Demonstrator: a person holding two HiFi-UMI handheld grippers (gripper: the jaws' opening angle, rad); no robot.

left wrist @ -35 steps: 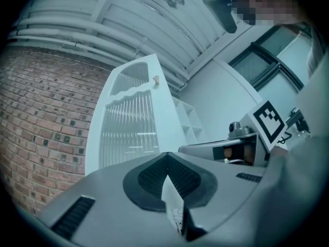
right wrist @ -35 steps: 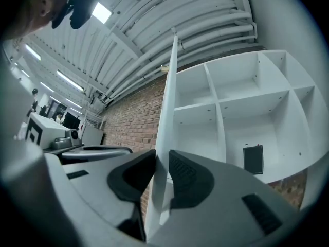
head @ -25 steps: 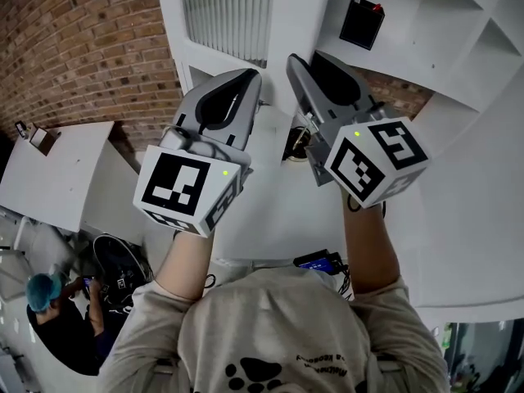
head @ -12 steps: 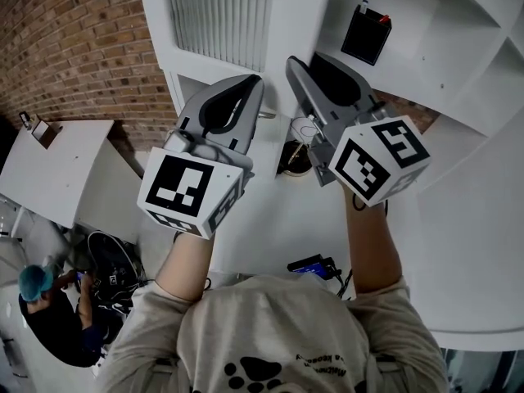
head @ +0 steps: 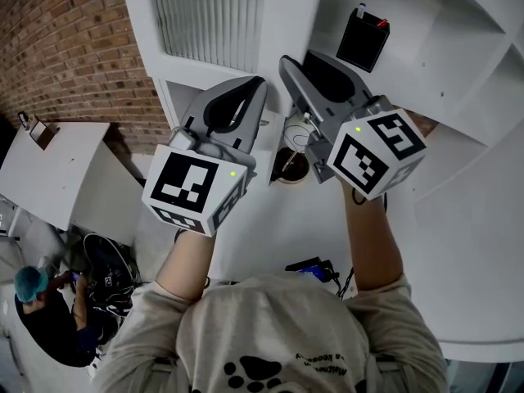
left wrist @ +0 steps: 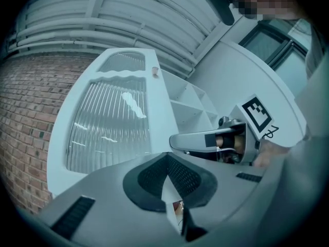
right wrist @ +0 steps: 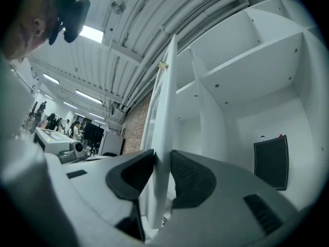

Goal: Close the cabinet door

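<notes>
Right gripper view: I'm seeing the right tool [right wrist: 163, 156] pinching the door [right wrist: 165, 102] by its edge, jaws just easing wider; left tool [left wrist: 167, 158] pressing shut.

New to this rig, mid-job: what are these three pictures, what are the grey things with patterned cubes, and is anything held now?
No robot arm: a person holds a two-jaw gripper in each hand; the patterned cubes belong to them. The head view looks down from the person's head; each gripper view looks along that gripper's own jaws. Ahead stands a white cabinet, its ribbed-glass cabinet door open, a black box in one compartment. The right gripper has the door's edge between its jaws, pads against it, though the jaws have just been opening. The left gripper has its jaws together, holding nothing I can make out.
</notes>
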